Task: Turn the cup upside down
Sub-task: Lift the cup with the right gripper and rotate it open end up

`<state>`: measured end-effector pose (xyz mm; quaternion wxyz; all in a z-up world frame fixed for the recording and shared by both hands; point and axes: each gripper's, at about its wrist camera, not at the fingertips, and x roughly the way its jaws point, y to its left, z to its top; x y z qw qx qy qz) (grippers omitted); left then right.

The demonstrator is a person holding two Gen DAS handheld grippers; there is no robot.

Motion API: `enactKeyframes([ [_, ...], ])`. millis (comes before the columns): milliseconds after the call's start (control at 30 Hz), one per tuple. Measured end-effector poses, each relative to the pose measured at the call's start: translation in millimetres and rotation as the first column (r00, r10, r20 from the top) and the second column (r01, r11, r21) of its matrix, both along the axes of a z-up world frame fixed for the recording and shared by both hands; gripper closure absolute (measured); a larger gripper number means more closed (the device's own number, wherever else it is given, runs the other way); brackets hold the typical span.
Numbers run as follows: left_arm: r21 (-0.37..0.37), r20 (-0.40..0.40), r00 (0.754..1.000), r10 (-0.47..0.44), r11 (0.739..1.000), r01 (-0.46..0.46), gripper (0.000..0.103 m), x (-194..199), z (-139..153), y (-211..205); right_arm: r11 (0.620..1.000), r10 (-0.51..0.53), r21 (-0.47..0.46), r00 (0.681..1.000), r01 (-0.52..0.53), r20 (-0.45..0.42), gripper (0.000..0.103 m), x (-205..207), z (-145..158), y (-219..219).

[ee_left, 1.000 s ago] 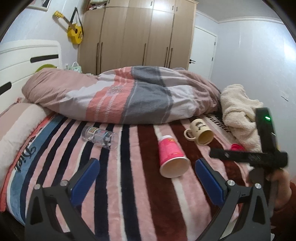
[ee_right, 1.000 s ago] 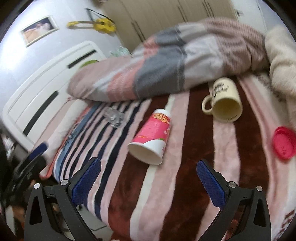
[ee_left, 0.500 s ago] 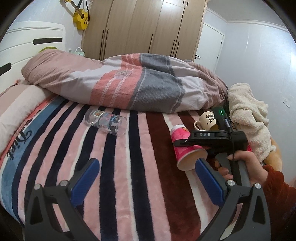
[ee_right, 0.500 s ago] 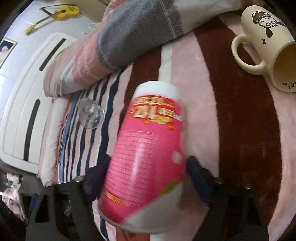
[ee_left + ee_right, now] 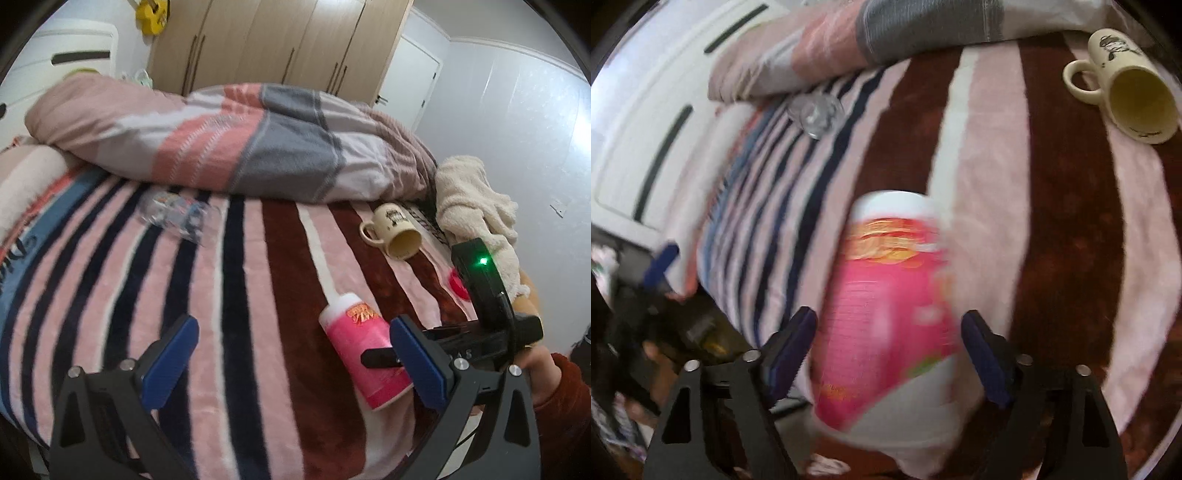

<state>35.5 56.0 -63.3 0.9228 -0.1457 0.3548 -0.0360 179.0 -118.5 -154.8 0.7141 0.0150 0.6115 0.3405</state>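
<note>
A pink paper cup (image 5: 886,314) with a white base and rim sits between the blue pads of my right gripper (image 5: 886,350), tilted, its open mouth toward the camera. The pads press its sides near the rim. The cup also shows in the left wrist view (image 5: 364,354), with the right gripper's fingers (image 5: 380,358) around it just above the striped blanket (image 5: 229,314). My left gripper (image 5: 291,362) is open and empty, hovering to the left of the cup.
A cream mug (image 5: 397,230) lies on its side at the far right, also in the right wrist view (image 5: 1126,96). A clear glass (image 5: 177,212) lies at the far left. A rolled duvet (image 5: 229,136), a cream towel (image 5: 476,199) and a red lid (image 5: 458,284) border the bed.
My right gripper closed in on the pink cup, took hold of it and moved it nearer the bed's front edge. My left gripper stayed open and shifted its view slightly.
</note>
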Motion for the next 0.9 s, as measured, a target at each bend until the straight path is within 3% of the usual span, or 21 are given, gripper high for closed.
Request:
enactKeyframes([
  [167, -0.110, -0.082, 0.994, -0.077, 0.992, 0.068, 0.000, 24, -23, -9, 0.999, -0.008, 0.052, 0.998, 0.012, -0.066, 0.019, 3, -12, -19],
  [200, -0.139, -0.093, 0.991, -0.097, 0.987, 0.083, 0.000, 28, -27, -12, 0.998, -0.001, 0.063, 0.998, 0.006, -0.067, 0.024, 2, -12, -22],
  [233, -0.173, -0.104, 0.987, -0.122, 0.980, 0.103, 0.000, 33, -32, -15, 0.997, 0.011, 0.077, 0.998, -0.007, -0.055, 0.033, 0, -12, -24],
  [267, -0.210, -0.116, 0.982, -0.149, 0.970, 0.122, 0.000, 39, -38, -19, 0.994, 0.027, 0.104, 0.999, -0.023, -0.040, 0.035, -3, -9, -25],
  [367, -0.295, -0.133, 0.970, -0.203, 0.943, 0.157, 0.000, 53, -52, -31, 0.993, 0.035, 0.112, 0.998, -0.040, 0.048, 0.036, -15, 0, -29],
  [467, -0.332, -0.143, 0.965, -0.218, 0.930, 0.161, 0.002, 65, -61, -41, 0.986, 0.046, 0.159, 0.995, -0.059, 0.085, 0.036, -27, 7, -30],
  [533, -0.354, -0.120, 0.965, -0.234, 0.918, 0.179, 0.008, 69, -61, -48, 0.978, 0.050, 0.198, 0.993, -0.071, 0.111, 0.036, -32, 14, -34],
  [567, -0.363, -0.108, 0.964, -0.243, 0.912, 0.190, 0.017, 69, -60, -51, 0.976, 0.059, 0.201, 0.990, -0.084, 0.131, 0.036, -35, 18, -35],
  [767, -0.280, -0.040, 0.972, -0.230, 0.937, 0.210, 0.041, 74, -40, -54, 0.975, 0.078, 0.192, 0.978, -0.116, 0.195, 0.036, -37, 21, -30],
  [900, -0.129, 0.050, 0.975, -0.215, 0.967, 0.219, 0.047, 80, -14, -59, 0.972, 0.069, 0.198, 0.962, -0.124, 0.264, 0.036, -27, 22, -17],
])
